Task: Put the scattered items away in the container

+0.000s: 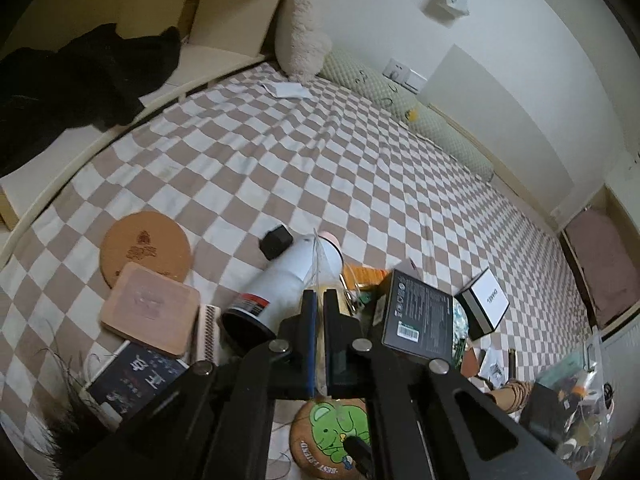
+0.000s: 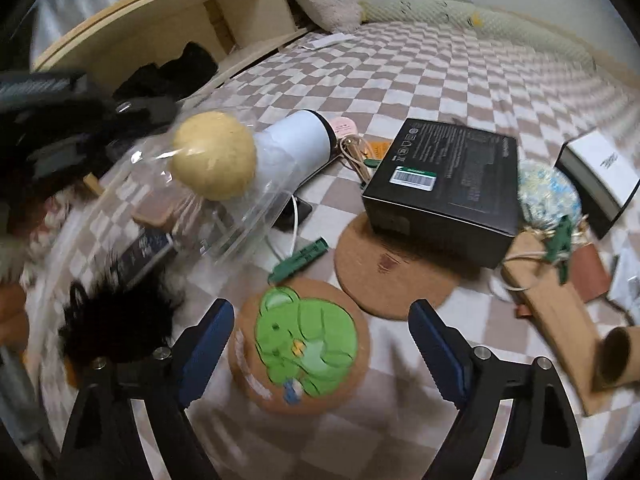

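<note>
My left gripper [image 1: 319, 300] is shut on a clear plastic bag; in the right wrist view the bag [image 2: 224, 200] hangs in the air with a round tan bun [image 2: 212, 156] in it. My right gripper [image 2: 320, 320] is open and empty, its fingers on either side of a cork coaster with a green elephant [image 2: 300, 344], a little above it. Scattered on the checkered bed are a white bottle [image 1: 288, 276], a black box [image 2: 444, 184], a plain cork coaster [image 2: 384, 268], a green clip [image 2: 298, 260] and a white box [image 2: 600, 176].
A round cork coaster [image 1: 146, 246], a pink square pad [image 1: 150, 306] and a dark book [image 1: 136, 380] lie at the left. A clear container of items [image 1: 580, 408] stands at the right. A black furry thing [image 2: 116, 320] lies beside my right gripper. A cardboard tube [image 2: 616, 356] lies at the right.
</note>
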